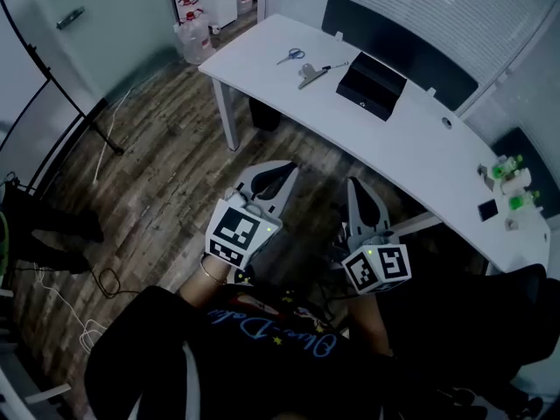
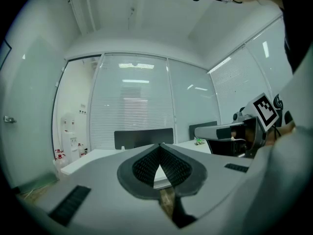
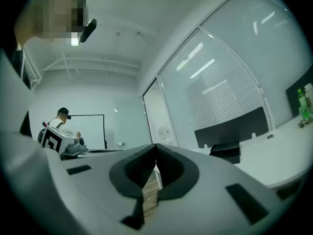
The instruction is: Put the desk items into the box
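The white curved desk (image 1: 289,103) stands ahead of me, some way off. On it lie scissors (image 1: 290,56), a pen (image 1: 335,66), a metal stapler-like tool (image 1: 308,77) and an open black box (image 1: 371,86). That box (image 3: 226,152) also shows in the right gripper view. My left gripper (image 1: 282,171) is held level over the wooden floor, short of the desk, shut and empty; its tips (image 2: 160,145) meet. My right gripper (image 1: 354,186) hangs beside it, also shut with nothing between its jaws (image 3: 155,146).
Two green-capped bottles (image 1: 509,170) and a small dark item (image 1: 487,209) sit at the desk's right end. Black partition panels (image 1: 394,42) line its far edge. Water jugs (image 1: 194,33) stand on the floor at the back, and a stand's leg (image 1: 98,131) and cables (image 1: 61,304) lie to the left.
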`<state>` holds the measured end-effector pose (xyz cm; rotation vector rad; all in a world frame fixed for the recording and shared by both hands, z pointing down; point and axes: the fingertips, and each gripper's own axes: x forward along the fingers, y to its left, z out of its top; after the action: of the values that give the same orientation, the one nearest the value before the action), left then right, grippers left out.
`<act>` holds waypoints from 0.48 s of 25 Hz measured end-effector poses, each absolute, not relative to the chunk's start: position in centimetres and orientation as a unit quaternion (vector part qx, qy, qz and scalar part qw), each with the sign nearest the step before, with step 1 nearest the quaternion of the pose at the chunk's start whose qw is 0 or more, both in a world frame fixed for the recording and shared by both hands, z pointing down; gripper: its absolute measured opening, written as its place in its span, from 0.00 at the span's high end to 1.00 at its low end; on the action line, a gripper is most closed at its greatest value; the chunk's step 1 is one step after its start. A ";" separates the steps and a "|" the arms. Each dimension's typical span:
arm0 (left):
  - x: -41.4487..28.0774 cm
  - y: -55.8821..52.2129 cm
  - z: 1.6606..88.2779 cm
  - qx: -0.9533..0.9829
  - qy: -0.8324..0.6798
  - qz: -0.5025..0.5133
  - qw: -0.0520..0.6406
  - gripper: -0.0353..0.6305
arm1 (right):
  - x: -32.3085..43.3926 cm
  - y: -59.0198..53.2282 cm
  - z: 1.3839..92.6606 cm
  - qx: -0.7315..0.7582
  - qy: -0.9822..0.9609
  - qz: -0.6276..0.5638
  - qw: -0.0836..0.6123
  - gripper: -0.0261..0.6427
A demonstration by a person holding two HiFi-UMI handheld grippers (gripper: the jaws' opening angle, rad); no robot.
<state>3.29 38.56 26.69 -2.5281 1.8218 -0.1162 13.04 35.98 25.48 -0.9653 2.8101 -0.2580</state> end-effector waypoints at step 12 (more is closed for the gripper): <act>6.2 37.8 26.9 -0.804 0.593 -0.035 0.006 0.93 | 16.7 35.2 25.9 -0.322 0.941 -0.082 0.070 0.95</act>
<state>6.22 37.77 26.88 -2.5167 1.8568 -0.1092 16.70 35.21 25.90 -0.9694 2.8309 -0.2465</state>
